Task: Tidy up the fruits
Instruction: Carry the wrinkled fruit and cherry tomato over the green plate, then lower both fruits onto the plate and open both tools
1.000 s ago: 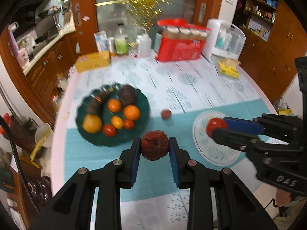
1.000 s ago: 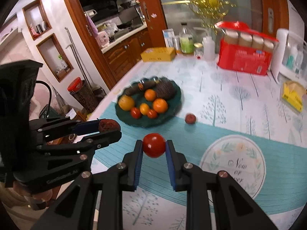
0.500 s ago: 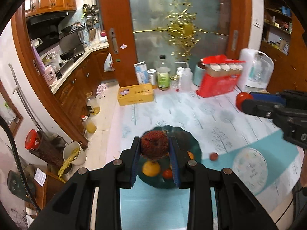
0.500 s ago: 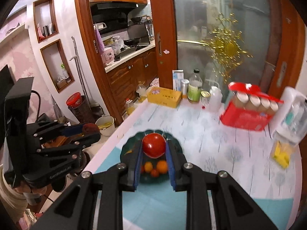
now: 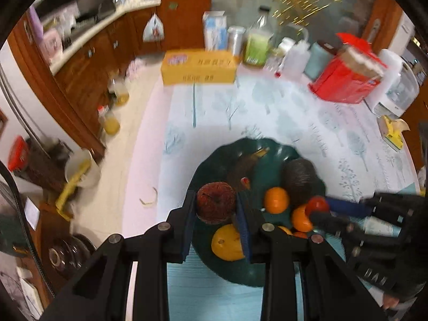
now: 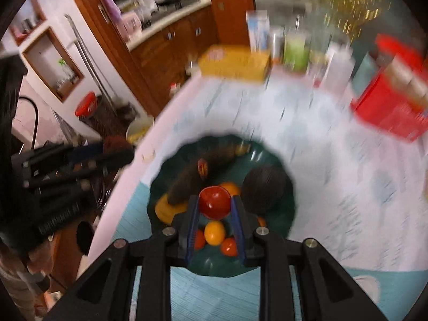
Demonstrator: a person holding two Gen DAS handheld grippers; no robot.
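My left gripper [image 5: 216,208] is shut on a dark red, rough-skinned fruit [image 5: 216,202] and holds it over the left side of the dark green plate [image 5: 272,147]. My right gripper [image 6: 214,207] is shut on a smooth red fruit [image 6: 214,203] above the middle of the same plate [image 6: 270,157]. The plate holds oranges [image 5: 276,199], a yellow fruit [image 5: 226,242], a dark round fruit [image 5: 301,178] and a dark long fruit [image 6: 195,179]. The right gripper shows in the left wrist view [image 5: 318,208], the left gripper in the right wrist view [image 6: 117,148].
At the table's back stand a yellow box [image 5: 199,67], a green bottle [image 5: 258,45], a can, white bottles and a red package [image 5: 347,77]. The table's left edge [image 5: 144,160] drops to the kitchen floor. The teal runner [image 5: 214,289] lies under the plate.
Both grippers have come down and forward with their fruits, from high above the table to just over the green plate. The views are blurred by the motion.
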